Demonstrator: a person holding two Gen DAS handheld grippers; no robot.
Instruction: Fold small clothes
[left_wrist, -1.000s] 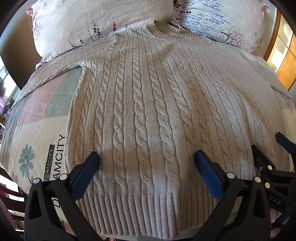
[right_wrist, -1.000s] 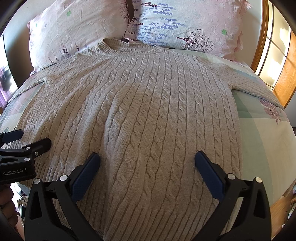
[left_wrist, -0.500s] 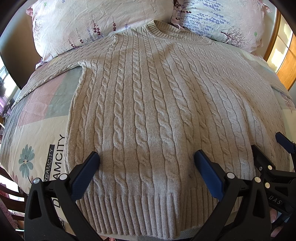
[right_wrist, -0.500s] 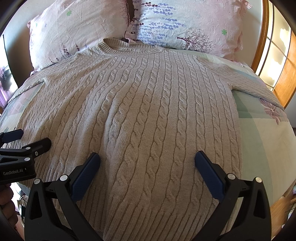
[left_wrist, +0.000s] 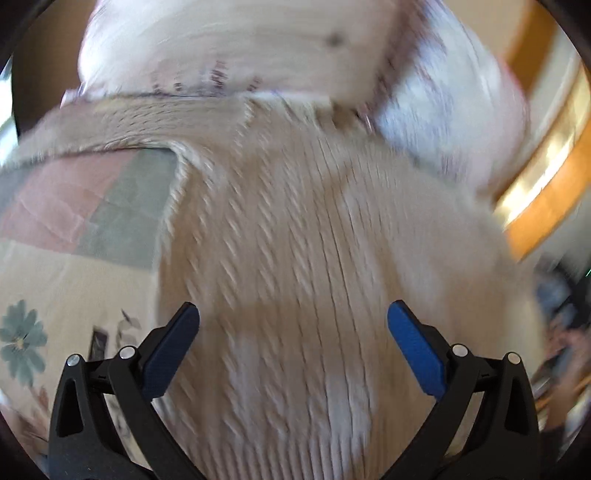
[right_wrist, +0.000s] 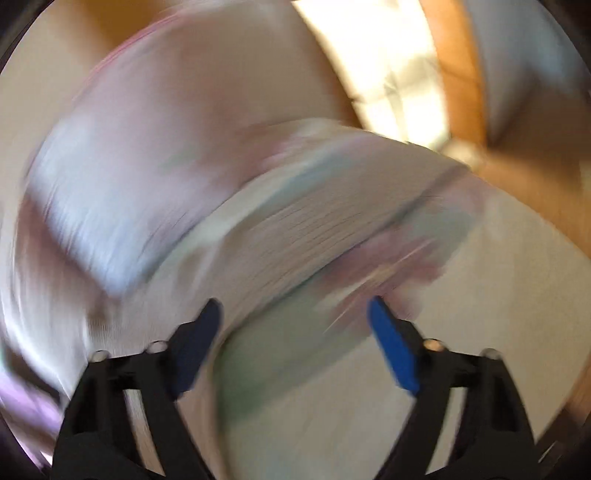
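A beige cable-knit sweater (left_wrist: 314, 229) lies flat on the bed, its left sleeve (left_wrist: 122, 122) stretched out to the left. Both views are blurred by motion. My left gripper (left_wrist: 293, 325) is open and empty above the sweater's lower body. My right gripper (right_wrist: 293, 317) is open and empty; its view is turned toward the sweater's right sleeve (right_wrist: 306, 240), which lies just ahead of the fingers on the bedsheet.
Two floral pillows (left_wrist: 240, 48) lie beyond the sweater's collar. The patterned bedsheet (left_wrist: 74, 206) shows on the left and also in the right wrist view (right_wrist: 480, 295). A wooden window frame (left_wrist: 546, 199) stands at the right.
Both grippers have swung fast, blurring the views. The left has moved forward over the sweater. The right has turned right, toward the right sleeve and the sheet. Both stay open.
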